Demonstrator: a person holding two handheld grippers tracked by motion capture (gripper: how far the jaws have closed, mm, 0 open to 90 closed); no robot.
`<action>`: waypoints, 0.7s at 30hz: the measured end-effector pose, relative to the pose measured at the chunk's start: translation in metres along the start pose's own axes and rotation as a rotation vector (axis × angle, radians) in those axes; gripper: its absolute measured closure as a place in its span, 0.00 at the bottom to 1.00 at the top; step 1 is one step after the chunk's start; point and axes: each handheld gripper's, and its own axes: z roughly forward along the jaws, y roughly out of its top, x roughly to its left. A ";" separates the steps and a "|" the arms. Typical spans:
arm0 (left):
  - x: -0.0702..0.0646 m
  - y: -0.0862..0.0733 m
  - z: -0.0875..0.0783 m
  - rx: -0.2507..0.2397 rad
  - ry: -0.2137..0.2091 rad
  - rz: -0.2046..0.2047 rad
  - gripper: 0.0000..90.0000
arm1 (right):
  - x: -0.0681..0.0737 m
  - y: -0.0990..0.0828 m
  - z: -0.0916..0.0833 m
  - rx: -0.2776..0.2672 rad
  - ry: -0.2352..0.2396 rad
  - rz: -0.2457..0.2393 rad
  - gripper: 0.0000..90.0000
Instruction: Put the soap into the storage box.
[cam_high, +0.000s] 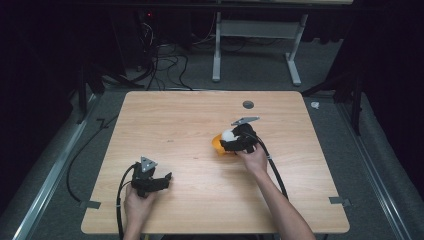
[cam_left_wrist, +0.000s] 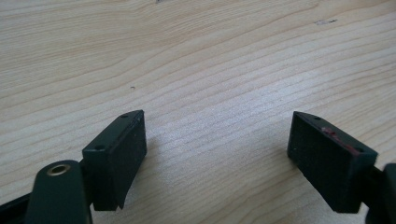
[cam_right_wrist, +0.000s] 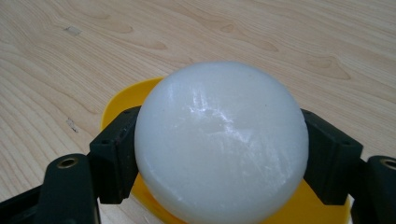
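Wood-grain bench (cam_high: 200, 120) carries everything, bare across its far half, with a small dark round spot (cam_high: 248, 104) near the far edge. Right gripper (cam_right_wrist: 219, 154), right of centre on the bench, has its jaws clenched on the two sides of a white ball (cam_right_wrist: 222, 144), and the ball sits just over a flat yellow dish (cam_right_wrist: 123, 100) lying on the bench, contact between the two unclear. Left gripper (cam_left_wrist: 215, 154) rests low at the near left, well apart from ball and dish, jaws released wide with bare wood between them.
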 end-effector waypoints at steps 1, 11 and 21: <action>0.000 0.000 0.000 0.000 0.000 0.000 0.22 | 0.000 0.000 0.001 0.003 0.001 -0.002 0.28; 0.000 0.000 0.000 0.000 -0.001 -0.001 0.22 | 0.000 -0.002 0.007 0.024 -0.005 0.010 0.27; 0.000 0.000 0.000 0.000 -0.001 -0.002 0.22 | 0.000 -0.005 0.009 0.032 -0.003 0.017 0.27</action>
